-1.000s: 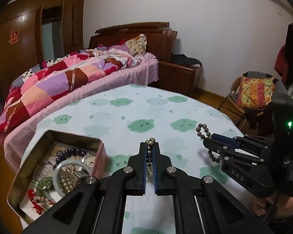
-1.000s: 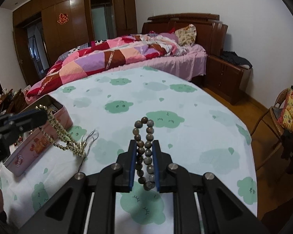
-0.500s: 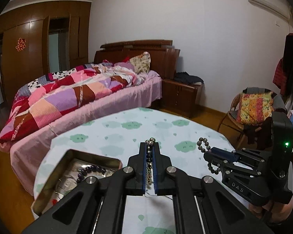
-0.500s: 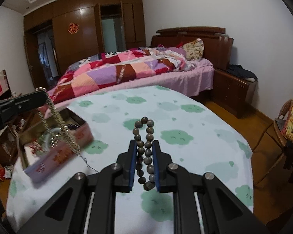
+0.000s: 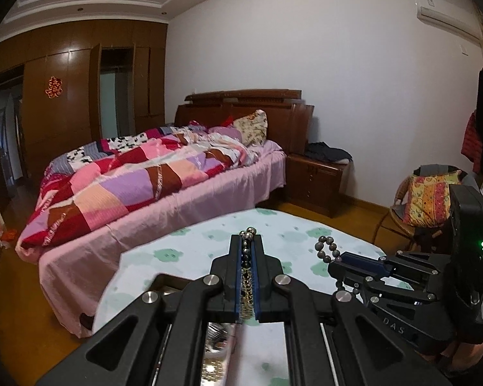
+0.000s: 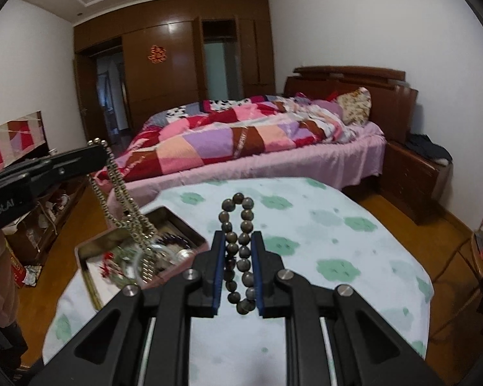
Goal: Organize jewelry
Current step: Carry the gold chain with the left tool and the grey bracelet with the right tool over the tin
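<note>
My left gripper [image 5: 248, 243] is shut on a gold bead chain [image 5: 247, 276], pinched upright between its blue pads. In the right wrist view that gripper [image 6: 101, 154] is high at the left, and the chain [image 6: 119, 189] hangs from it down into an open tin box [image 6: 164, 209] full of jewelry. My right gripper [image 6: 238, 241] is shut on a dark bead bracelet [image 6: 246, 215], whose loop sticks out past the fingertips. The left wrist view shows the right gripper [image 5: 341, 259] with the bracelet [image 5: 326, 246] at the right. Both grippers are raised above the table.
The round table [image 6: 322, 225] has a white cloth with green cloud prints, and the tin sits near its left edge. Beyond it are a bed [image 6: 257, 141] with a patchwork quilt, a wooden nightstand [image 6: 412, 177], and a wicker chair with a cushion [image 5: 431, 199].
Both grippers have risen and tilted up, each keeping its beads. The gold chain has lifted off the cloth and now dangles over the tin.
</note>
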`<state>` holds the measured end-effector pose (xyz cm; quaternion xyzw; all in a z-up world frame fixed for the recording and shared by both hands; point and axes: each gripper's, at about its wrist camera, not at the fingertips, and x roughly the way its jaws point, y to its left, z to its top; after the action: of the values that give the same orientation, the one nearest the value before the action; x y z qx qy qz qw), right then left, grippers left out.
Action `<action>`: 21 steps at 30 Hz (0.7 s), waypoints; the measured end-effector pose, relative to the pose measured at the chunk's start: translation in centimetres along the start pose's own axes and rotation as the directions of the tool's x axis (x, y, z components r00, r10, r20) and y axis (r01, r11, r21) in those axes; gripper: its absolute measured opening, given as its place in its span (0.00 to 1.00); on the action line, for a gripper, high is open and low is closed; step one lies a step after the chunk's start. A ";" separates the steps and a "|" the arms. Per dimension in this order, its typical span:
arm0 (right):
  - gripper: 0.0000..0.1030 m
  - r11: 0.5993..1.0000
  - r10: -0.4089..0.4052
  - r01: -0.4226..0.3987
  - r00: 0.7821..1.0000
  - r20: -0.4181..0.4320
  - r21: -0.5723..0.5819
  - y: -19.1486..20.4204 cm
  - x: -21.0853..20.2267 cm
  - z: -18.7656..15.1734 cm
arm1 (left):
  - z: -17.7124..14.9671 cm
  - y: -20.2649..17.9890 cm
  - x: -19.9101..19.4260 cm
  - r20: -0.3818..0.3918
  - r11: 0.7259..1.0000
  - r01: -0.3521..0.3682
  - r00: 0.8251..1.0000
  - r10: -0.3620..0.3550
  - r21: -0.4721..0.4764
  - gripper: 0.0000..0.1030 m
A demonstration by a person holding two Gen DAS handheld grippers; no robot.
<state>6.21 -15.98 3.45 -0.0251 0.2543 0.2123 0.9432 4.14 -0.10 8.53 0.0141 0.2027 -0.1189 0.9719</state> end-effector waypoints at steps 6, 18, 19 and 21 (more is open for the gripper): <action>0.17 0.998 0.047 -0.046 0.999 0.019 -0.052 2.8 0.6 1.8 | 1.3 2.5 -1.2 0.026 0.999 -0.042 0.999 0.042 -0.024 0.04; 0.17 0.988 0.116 -0.117 0.993 -0.019 -0.096 6.2 3.2 2.7 | -0.2 6.5 -0.6 -0.004 0.992 -0.094 0.996 0.094 -0.084 0.04; 0.17 0.987 0.120 -0.122 0.993 -0.022 -0.101 6.6 3.4 2.7 | -0.5 6.9 -0.3 -0.012 0.991 -0.096 0.995 0.096 -0.091 0.04; 0.17 0.985 0.129 -0.132 0.991 -0.035 -0.111 7.2 4.2 2.5 | -1.1 7.4 0.2 -0.032 0.989 -0.103 0.994 0.100 -0.102 0.04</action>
<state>7.67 -7.39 4.03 -0.0649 0.2558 0.2873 0.9208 5.67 7.13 7.23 -0.0245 0.2207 -0.0582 0.9733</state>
